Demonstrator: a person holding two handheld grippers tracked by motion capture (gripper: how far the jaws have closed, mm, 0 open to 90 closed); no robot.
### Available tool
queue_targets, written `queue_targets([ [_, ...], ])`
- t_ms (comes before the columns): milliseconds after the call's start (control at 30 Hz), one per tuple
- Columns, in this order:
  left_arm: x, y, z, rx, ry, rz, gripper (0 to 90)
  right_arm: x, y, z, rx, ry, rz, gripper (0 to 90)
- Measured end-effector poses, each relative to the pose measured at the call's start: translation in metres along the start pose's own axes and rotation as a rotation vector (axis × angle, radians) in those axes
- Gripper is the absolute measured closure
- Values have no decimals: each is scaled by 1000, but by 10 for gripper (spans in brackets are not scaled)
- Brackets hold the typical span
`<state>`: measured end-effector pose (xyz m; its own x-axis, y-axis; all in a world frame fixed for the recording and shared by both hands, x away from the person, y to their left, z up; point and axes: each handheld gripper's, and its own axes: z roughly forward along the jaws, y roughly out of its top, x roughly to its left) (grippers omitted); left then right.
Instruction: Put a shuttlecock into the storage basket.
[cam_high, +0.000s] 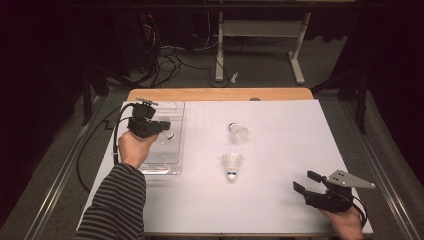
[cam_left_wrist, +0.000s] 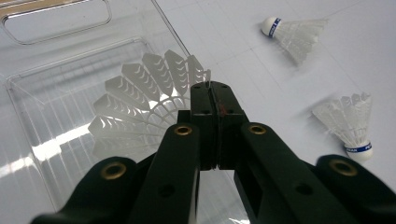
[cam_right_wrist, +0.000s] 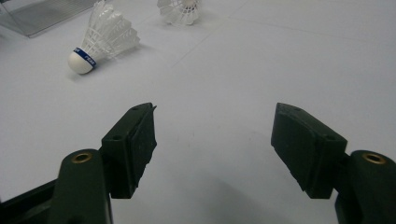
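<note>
Your left gripper, jaws pinched on one shuttlecock, holds it over the clear tray; two more wait on the table, right gripper spread.

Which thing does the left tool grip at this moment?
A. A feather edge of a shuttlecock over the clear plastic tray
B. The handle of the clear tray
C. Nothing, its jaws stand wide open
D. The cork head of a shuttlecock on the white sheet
A: in the left gripper view the left tool is pinched shut on the skirt edge of a shuttlecock above the clear tray.
</note>
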<state>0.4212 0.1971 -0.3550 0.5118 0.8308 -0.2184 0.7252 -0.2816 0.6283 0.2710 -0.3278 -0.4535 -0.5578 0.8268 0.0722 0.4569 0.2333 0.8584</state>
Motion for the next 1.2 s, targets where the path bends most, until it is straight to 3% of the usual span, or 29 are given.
queue_targets([
  [1200,8,18,26,55,39,-31,884,0,0,0,0,4,0,313],
])
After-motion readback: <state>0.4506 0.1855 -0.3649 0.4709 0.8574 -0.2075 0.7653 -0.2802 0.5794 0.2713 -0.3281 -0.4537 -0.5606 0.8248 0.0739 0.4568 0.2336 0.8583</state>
